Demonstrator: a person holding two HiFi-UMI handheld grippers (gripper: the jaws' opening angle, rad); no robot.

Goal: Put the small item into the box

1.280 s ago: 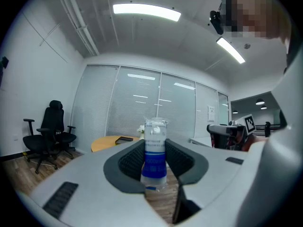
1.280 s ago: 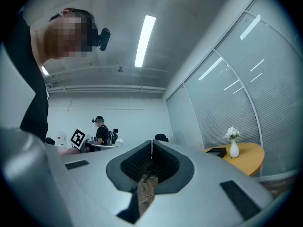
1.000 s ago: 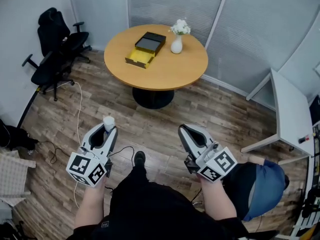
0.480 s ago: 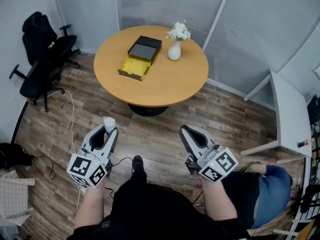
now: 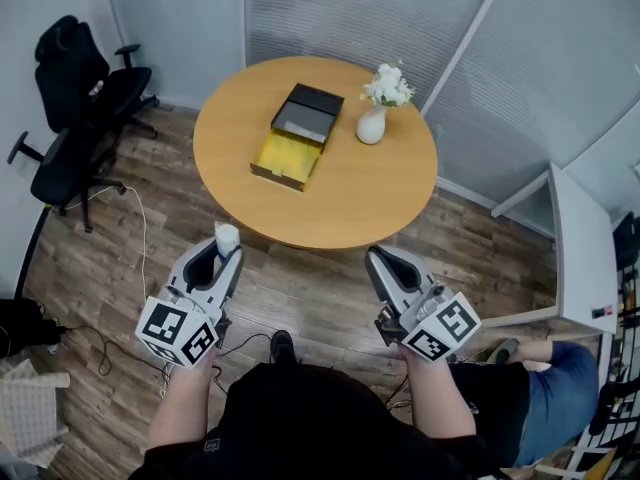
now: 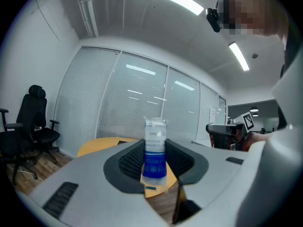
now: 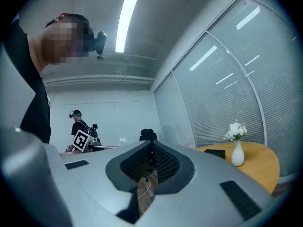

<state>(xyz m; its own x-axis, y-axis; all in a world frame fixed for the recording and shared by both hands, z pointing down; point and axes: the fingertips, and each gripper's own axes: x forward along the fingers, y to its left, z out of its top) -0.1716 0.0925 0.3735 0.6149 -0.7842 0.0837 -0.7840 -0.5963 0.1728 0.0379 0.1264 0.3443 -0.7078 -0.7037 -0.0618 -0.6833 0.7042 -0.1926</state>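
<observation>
Head view: a round, smooth wooden counter [image 5: 370, 203] on plank flooring carries a flat rectangular box [image 5: 295, 138], its black lid folded back and its yellow inside showing, lying left of centre toward the far edge. A rounded white vase [image 5: 371, 125] of white flowers stands just to the right of it. The left hand-held gripper [image 5: 226, 250] clamps a small tube [image 5: 227, 235] that pokes up past its tips, short of the counter's near edge. The right hand-held gripper [image 5: 377, 259] has its tips together. Since half a second ago the counter has drawn nearer and the grip is unchanged.

Left gripper view: ribbed dark pads [image 6: 130, 161] press both sides of the upright small tube, which is clear plastic with a crimped top and a blue label.

Right gripper view: the ribbed pads [image 7: 163, 161] meet with nothing between them. The vase stands on the counter at right.
</observation>
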